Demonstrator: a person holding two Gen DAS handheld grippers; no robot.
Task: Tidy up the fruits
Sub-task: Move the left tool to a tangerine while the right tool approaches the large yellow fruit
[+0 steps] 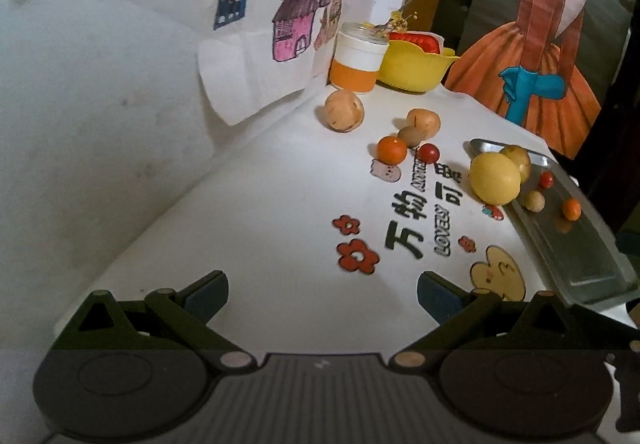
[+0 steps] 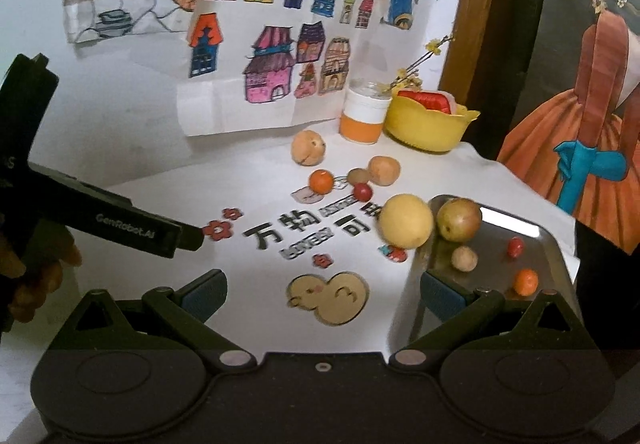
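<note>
I am holding both tongs spread wide with nothing between them: my left tongs are hovering over the bare near part of the white bench, and my right tongs are hanging over the near corner of the metal tray.

Four small fruits are already lying in the tray: a greenish-red apple, a pale round nut-like one, a little red one and a little orange one. The big yellow fruit is sitting on the bench just beside the tray's rim, touching or nearly touching the apple. Farther back a loose cluster is waiting: a small orange, a brown kiwi-like fruit, a red cherry-sized fruit and a tan fruit, with another tan fruit standing apart nearer the wall.

I am judging the yellow fruit to be firm, fairly heavy and smooth, so it may roll or slip; I would take it across its widest middle with gentle pressure. The tiny ones look light and apt to skitter away.

Behind the fruits, the orange-and-white cup and the yellow bowl are crowding the back corner, and the tray rim is standing in the way of a low sideways sweep.
</note>
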